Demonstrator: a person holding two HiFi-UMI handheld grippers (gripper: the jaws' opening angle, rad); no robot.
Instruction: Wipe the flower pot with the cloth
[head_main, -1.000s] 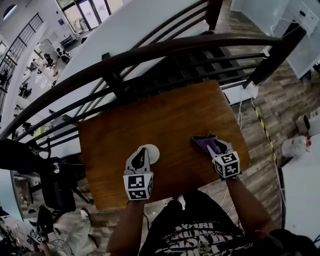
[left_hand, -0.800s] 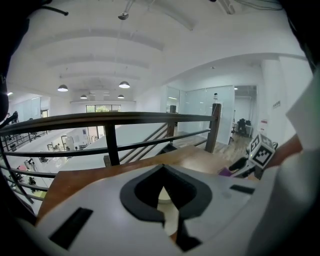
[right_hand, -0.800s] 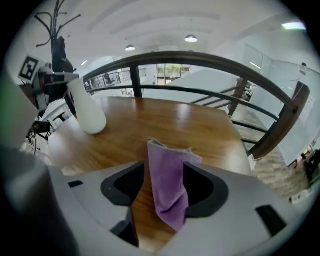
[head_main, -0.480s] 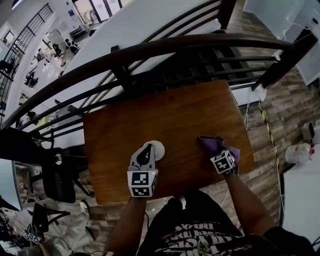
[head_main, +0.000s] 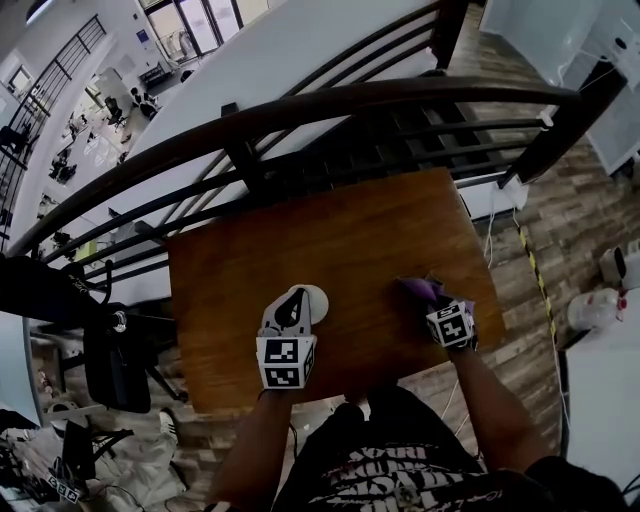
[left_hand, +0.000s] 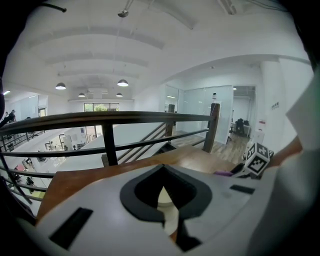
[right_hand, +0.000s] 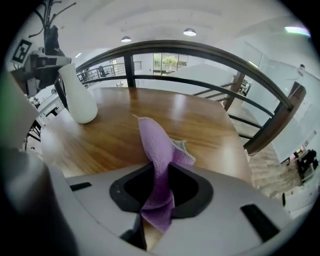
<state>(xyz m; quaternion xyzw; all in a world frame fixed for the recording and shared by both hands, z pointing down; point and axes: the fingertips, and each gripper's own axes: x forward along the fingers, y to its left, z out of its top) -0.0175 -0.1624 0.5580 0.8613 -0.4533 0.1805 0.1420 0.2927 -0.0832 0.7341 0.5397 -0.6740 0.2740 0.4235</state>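
Early stage, no wiping contact yet. The flower pot (head_main: 316, 299), white with a narrow neck, stands upright on the wooden table (head_main: 330, 230) toward the person's left. The left gripper (head_main: 296, 304) is narrow on it: its own view shows the pale pot filling the gap between the jaws, and the right gripper view shows that gripper clamped at the pot's upper part. So the pot looks braced for wiping.

The cloth (head_main: 418, 289), purple, is on the table's right side, well apart from the pot. The right gripper (head_main: 437, 303) points steeply down at it and its jaws are closing, with a fold of cloth standing up between them and already pinched; the rest of the cloth trails forward on the wood.

Judged done: pot secured, cloth grabbed or nearly so. Judged left: lift the cloth clear, carry it across to the pot, press it on the body and rub around — the whole wipe itself. The pot's surface shows no obvious dirt, so I can't tell how much wiping it needs.
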